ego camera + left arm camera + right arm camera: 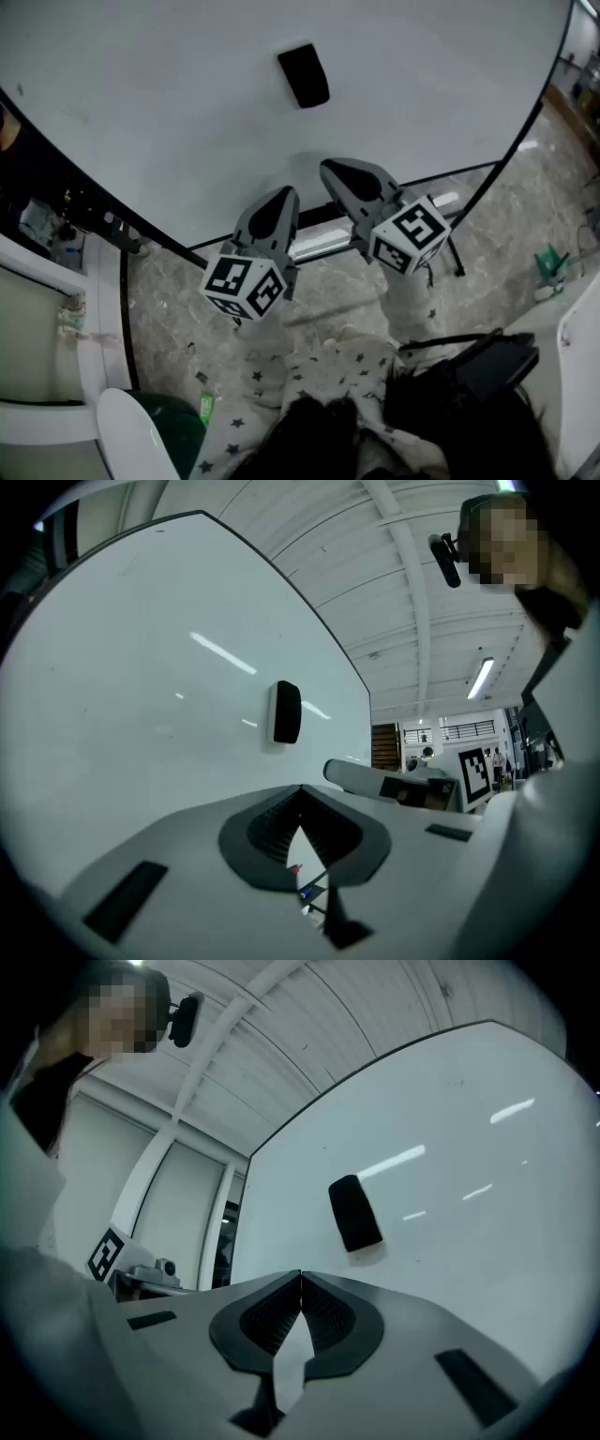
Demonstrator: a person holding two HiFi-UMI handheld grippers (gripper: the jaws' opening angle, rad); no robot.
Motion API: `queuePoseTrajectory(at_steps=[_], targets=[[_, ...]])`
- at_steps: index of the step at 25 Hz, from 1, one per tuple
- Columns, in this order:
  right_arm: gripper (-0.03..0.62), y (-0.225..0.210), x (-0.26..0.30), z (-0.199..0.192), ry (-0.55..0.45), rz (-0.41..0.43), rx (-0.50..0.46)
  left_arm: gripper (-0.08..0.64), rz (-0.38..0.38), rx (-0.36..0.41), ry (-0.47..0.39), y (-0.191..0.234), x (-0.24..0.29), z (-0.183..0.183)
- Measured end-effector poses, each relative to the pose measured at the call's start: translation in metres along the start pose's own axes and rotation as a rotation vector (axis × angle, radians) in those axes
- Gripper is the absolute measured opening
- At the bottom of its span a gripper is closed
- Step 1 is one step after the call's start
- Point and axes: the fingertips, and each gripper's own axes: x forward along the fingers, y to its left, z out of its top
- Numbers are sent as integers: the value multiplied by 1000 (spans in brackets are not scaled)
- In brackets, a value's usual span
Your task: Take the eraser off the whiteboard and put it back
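A black eraser (303,75) sits flat on the whiteboard (169,122), in its upper middle part as the head view shows it, with bare white board on every side. Neither pair of tongs touches it. The left tongs (282,195) are held in front of the board below the eraser and slightly to its left, with their tips together and nothing between them; in the left gripper view the two ribbed dark pads (272,825) meet at a point, and the eraser shows on the board beyond them, well clear of the tips. The right tongs (334,172) are just beside the left ones, a little nearer the eraser, below it and slightly to its right. They are also closed and empty, their tips meeting in the right gripper view, where the eraser stands tilted on the board above and to the right of the tips. Both pairs point at the board and slightly upward. Each carries a cube with square markers (244,285) at its rear end. Under the board's lower edge runs a pale rail (319,247), and beneath that is a mottled stone floor (178,309). At the bottom of the head view are the person's star-patterned trousers (319,370).
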Motion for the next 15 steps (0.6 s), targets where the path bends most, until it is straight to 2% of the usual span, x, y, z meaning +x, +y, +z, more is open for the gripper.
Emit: queuePoseTrajectory(at_steps=[4,11,13,15], targets=[[8,8,-1,15,-39,-23,-43,2,17,-3,-31,-1,-9,10],[8,-20,31,21,-66,-9,-71,2,54,-15,-36,31,25,20],[9,-25,27,31,-88,-39,-88,0,41,0,-41,25,27,25],[9,-36,23,41,-95,-111,-136,0,25,14,-42,21,31,31]])
